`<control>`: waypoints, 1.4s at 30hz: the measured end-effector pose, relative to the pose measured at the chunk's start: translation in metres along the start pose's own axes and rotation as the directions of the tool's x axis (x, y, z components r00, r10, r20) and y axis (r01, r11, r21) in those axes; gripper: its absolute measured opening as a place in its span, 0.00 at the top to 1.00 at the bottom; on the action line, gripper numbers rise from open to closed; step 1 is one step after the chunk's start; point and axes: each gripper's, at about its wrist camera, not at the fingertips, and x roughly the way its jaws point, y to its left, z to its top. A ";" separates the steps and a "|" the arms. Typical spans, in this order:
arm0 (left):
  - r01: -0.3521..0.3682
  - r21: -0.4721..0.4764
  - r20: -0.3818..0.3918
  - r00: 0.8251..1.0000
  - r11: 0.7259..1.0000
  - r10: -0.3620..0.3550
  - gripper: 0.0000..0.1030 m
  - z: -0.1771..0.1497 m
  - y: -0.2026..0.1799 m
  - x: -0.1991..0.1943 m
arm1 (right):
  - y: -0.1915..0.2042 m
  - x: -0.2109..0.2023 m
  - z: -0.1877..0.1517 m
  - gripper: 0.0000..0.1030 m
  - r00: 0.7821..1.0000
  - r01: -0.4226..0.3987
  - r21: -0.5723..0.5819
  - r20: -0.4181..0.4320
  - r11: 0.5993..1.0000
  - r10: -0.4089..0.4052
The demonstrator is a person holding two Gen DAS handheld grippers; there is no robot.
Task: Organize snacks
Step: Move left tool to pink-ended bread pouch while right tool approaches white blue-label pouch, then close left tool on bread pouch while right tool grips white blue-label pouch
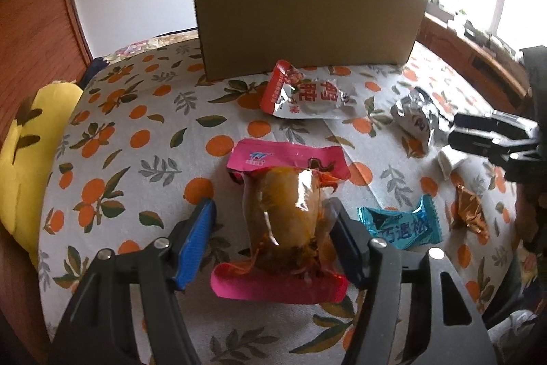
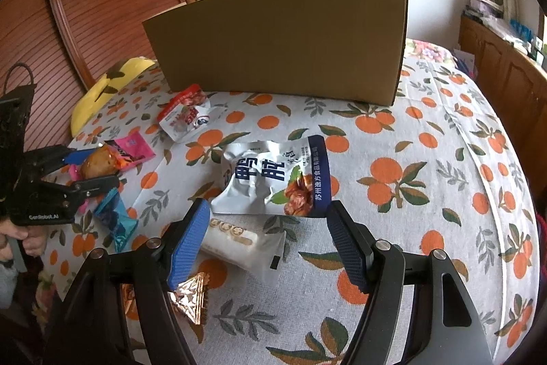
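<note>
My left gripper (image 1: 273, 218) is open around a clear pink-ended snack pack (image 1: 285, 214) that lies on the orange-print cloth; neither finger clearly touches it. The same pack shows in the right wrist view (image 2: 99, 161) between the left gripper's fingers. My right gripper (image 2: 268, 224) is open and empty, just in front of a silver and navy snack bag (image 2: 273, 180). That bag shows in the left wrist view (image 1: 415, 115). A cardboard box (image 1: 304, 19) stands at the back, also in the right wrist view (image 2: 280, 43).
A red and white pouch (image 1: 306, 93) lies before the box. A blue candy wrapper (image 1: 400, 224), a gold wrapper (image 2: 189, 295) and a white wrapped bar (image 2: 239, 242) lie nearby. A yellow cushion (image 1: 24, 139) is at the left edge. Wooden cabinets stand at the right.
</note>
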 end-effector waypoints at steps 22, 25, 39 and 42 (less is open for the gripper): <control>0.054 -0.060 0.070 0.996 0.997 -0.050 0.55 -0.010 0.006 -0.012 | -0.008 0.027 0.026 0.25 0.998 0.006 0.069 -0.071 0.998 -0.001; 0.050 -0.063 0.077 0.996 0.997 -0.045 0.55 -0.010 0.006 -0.013 | -0.002 0.034 0.031 0.25 0.996 0.043 0.034 -0.083 0.998 -0.040; 0.046 -0.059 0.075 0.996 0.997 -0.041 0.55 -0.012 0.003 -0.012 | 0.014 0.020 0.035 0.73 0.993 0.103 -0.066 -0.048 0.992 -0.107; 0.043 -0.058 0.076 0.996 0.997 -0.038 0.55 -0.012 0.002 -0.012 | 0.016 0.020 0.036 0.88 0.994 0.081 -0.067 -0.068 0.994 -0.085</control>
